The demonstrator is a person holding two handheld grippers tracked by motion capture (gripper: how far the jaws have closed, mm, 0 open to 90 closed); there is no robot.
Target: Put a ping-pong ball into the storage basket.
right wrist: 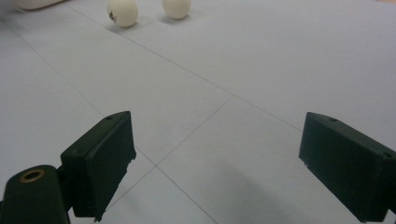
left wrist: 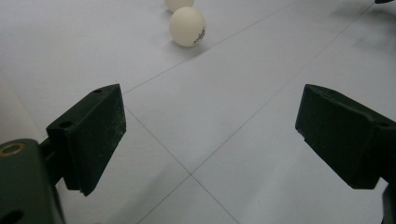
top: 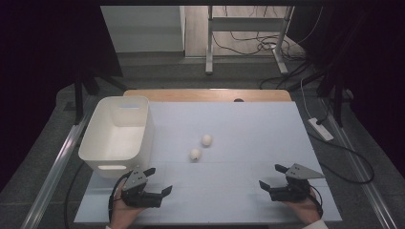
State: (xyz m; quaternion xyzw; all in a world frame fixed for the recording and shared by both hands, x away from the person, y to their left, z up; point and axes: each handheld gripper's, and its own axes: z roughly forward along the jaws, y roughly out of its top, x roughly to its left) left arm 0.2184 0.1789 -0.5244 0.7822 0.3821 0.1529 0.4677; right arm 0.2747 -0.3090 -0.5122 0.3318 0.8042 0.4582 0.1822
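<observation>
Both grippers, left gripper (top: 159, 180) and right gripper (top: 269, 175), are held low at the near table edge w/ jaws spread wide and nothing between them, prob. so either can be run forward. Two white balls, nearer ball (top: 195, 154) and farther ball (top: 206, 140), are seen mid-table (top: 248, 129), just beside each other but apparently apart. White bin (top: 116, 133) is set at far left, likely as drop spot; its inside looks empty, though not fully seen.

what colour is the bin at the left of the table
White, the plastic bin shows best in the high view.
</observation>
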